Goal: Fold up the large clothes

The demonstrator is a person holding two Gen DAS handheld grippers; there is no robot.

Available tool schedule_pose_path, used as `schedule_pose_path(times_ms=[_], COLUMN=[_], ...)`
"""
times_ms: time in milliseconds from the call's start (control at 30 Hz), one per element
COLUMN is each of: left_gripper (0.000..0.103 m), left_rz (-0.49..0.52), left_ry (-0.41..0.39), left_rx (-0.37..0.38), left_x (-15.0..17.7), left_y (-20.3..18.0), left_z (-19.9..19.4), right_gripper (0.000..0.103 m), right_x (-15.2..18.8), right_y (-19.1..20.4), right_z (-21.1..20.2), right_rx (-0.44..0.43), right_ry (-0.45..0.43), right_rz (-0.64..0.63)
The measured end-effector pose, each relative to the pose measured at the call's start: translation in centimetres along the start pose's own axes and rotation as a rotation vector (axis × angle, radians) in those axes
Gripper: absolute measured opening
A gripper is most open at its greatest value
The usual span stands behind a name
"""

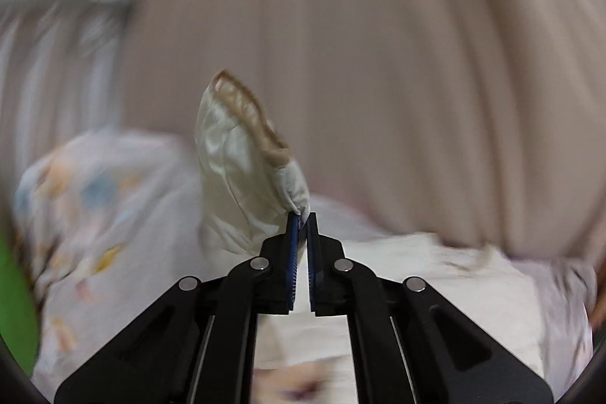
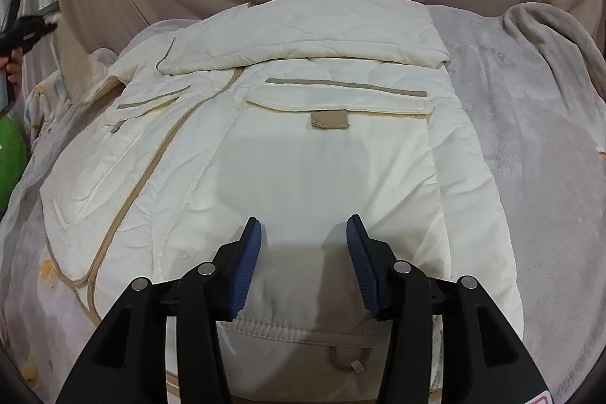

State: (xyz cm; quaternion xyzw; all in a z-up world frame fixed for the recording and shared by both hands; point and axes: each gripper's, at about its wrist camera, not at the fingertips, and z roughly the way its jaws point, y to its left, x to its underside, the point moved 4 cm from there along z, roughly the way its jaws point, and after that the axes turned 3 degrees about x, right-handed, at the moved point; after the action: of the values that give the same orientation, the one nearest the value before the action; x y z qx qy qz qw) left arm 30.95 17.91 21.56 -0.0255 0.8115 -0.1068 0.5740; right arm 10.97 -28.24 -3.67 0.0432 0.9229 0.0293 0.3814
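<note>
Left gripper [image 1: 302, 219] clenched on sleeve cuff [image 1: 246, 154]; right gripper [image 2: 305, 245] released above the jacket [image 2: 288, 154]. Padded, soft, bulky, likely slippery: best gripped at hems and seams.

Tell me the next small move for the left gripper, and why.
Probably carry the lifted sleeve across onto the jacket body. The left gripper is shut on the cuff, held up off the bed, while the other sleeve already lies folded across the chest; the right gripper hovers open.
</note>
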Motion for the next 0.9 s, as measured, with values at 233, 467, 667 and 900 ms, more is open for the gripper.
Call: schedule_pose_path(times_ms=[233,467,667,900], left_gripper=[0.009,0.042,0.066,0.071], left_rz=[0.248,0.392,0.37,0.379], left_ry=[0.164,0.447,0.419,0.414], left_rx=[0.311,0.385,0.338,0.05], left_x=[7.7,22.0,22.3,19.3], left_y=[-24.7,-34.4,-25.0,-11.0], left_z=[3.7,9.4,6.2,7.6], right_gripper=[0.051,0.055,0.055,0.057], right_x=[-0.1,-0.1,-2.3,-11.7], right_y=[0.2,-0.1,-1.7,-6.0], right_z=[-0.1,-0.6,-2.6,-0.5], right_rx=[-0.005,-0.032,-0.019,-0.082], right_ry=[-0.014,-0.033,-0.066,-0.078], right_rz=[0.002,0.04,0.075,0.23])
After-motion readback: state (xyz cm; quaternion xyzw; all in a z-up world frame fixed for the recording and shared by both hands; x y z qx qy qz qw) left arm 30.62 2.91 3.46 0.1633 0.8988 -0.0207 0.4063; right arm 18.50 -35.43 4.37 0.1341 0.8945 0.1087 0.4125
